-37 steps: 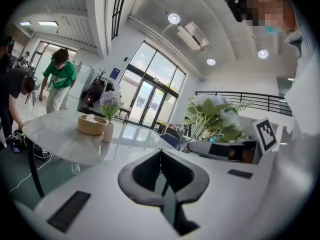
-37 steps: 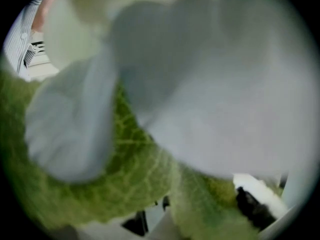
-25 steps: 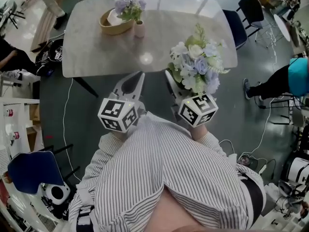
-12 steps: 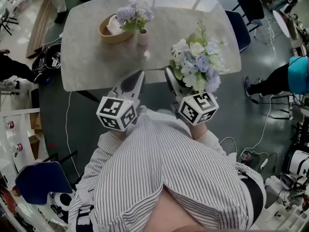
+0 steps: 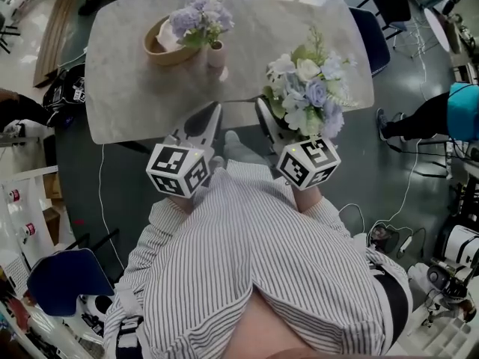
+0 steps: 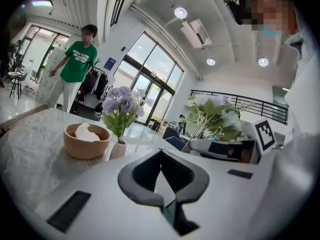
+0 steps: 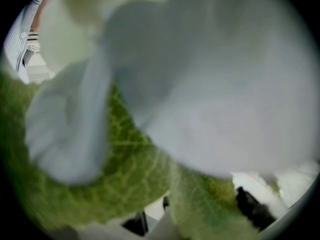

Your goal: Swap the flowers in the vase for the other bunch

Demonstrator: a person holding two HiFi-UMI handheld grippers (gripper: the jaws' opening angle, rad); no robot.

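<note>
Starting at the left, the wooden bowl [image 5: 153, 47] is sitting just beside the small vase [image 5: 216, 54]. The vase is holding the purple flowers [image 5: 198, 17], so the swap is not yet begun. Your left hand-held gripper [image 5: 215, 111] is hanging shut and empty at the near edge of the desk [image 5: 120, 88]. You should be opening it and taking the purple stems low, just above the neck, then lifting straight up so the light vase is not tipping toward the bowl. Your right hand-held gripper [image 5: 263, 118] is closed on the white-and-blue bunch [image 5: 307, 96], whose blooms are filling its own view, so be holding it off to the right meanwhile. The desk is lying bare right of the vase, and a chair [image 5: 372, 32] is crowding its right corner.
</note>
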